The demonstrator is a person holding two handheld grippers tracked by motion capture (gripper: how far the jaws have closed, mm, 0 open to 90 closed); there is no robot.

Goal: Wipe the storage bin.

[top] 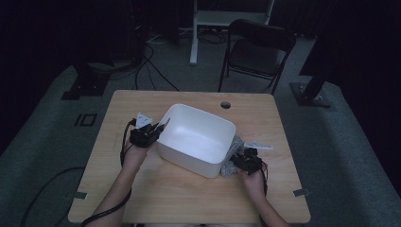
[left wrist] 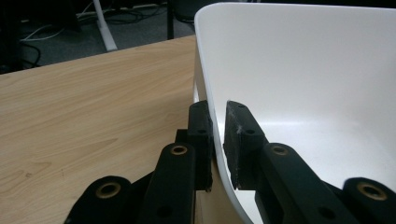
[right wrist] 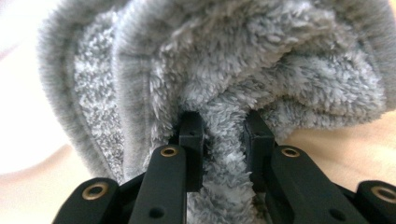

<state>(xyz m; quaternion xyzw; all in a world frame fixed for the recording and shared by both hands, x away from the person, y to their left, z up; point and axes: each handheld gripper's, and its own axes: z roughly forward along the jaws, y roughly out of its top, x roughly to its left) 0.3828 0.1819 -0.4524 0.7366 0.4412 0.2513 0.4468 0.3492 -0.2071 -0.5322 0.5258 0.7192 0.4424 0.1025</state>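
My left gripper (left wrist: 218,144) is pinched nearly shut on the wall of the white tub (left wrist: 299,84), one jaw outside, one inside. I judge that is to keep the tub from sliding on the wooden table (left wrist: 84,112). In the high view the tub (top: 196,138) sits mid-frame, left gripper (top: 158,128) at its left rim. My right gripper (right wrist: 225,140) is closed on a fold of grey fluffy cloth (right wrist: 261,60), pile bulging between the pads. The cloth (top: 235,156) lies bunched on the table against the tub's right wall, lower right of centre, right gripper (top: 240,160) on it, probably to lift it in.
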